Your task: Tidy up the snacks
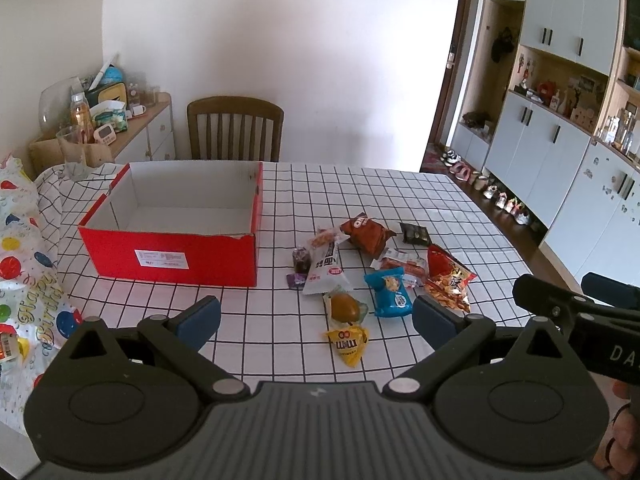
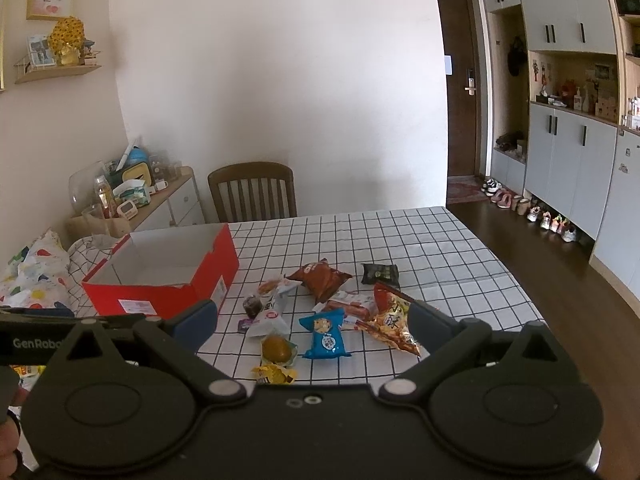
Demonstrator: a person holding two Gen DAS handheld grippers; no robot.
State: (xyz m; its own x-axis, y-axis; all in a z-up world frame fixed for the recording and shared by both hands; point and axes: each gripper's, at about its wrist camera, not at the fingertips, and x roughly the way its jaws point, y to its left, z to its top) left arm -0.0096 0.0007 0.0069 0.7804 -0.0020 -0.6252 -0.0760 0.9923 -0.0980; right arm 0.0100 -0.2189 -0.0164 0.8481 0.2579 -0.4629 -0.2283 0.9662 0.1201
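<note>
Ahead of the claw, a wooden chair (image 1: 235, 128) stands behind the table's checked cloth (image 1: 360, 188). Far left: a cluttered sideboard (image 1: 140, 128). Far right: grey cabinets (image 2: 568, 152), with shoes (image 2: 532, 208) lined below.

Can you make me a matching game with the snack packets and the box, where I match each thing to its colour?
Things:
1. cardboard box
2. cookie packet
3. small packet nearest the grippers
4. chip bag at the back of the pile

Colours:
A. yellow
B. brown-orange
C. red outside, white inside
D. blue

Pairs: 1-C, 2-D, 3-A, 4-B
</note>
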